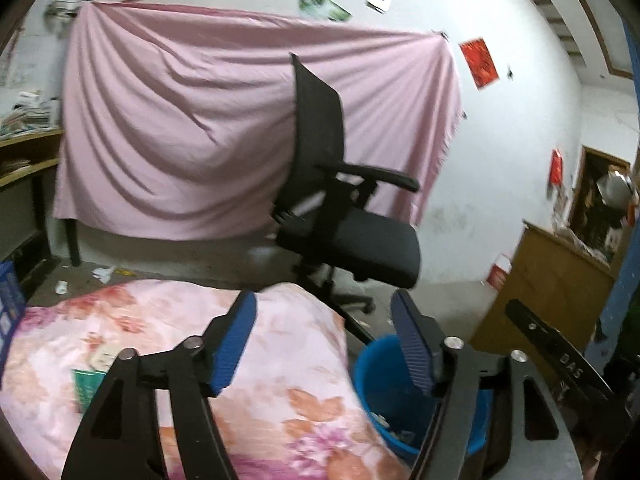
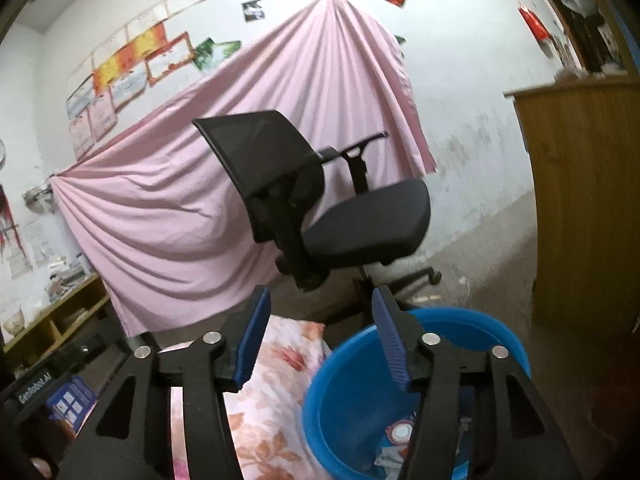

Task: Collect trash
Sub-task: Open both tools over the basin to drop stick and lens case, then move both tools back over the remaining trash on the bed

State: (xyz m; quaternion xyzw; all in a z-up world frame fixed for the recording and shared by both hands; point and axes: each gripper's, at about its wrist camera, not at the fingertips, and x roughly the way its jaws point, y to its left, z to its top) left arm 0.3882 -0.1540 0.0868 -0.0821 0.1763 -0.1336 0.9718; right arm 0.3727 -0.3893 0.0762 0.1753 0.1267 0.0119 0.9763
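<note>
The letters "DAS" are read on a black bar at the right edge of the left wrist view, and "GenRobot.AI" on a black part at the lower left of the right wrist view; the papers pinned to the wall are too blurred to be read. A blue bucket is seen on the floor beside the flowered cloth covering the counter, and scraps of trash, among them a white and red piece, are held in its bottom. More scraps of trash are left lying on the floor at the foot of the pink sheet, well apart from both tools. The left tongs are held wide apart and empty above the edge of the cloth, with the bucket just below the right-hand blue pad. The right tongs are likewise spread wide with nothing between them, raised above the bucket's near rim. A black office chair is seen beyond the bucket, before the sheet, and a wooden cabinet stands to the right.
</note>
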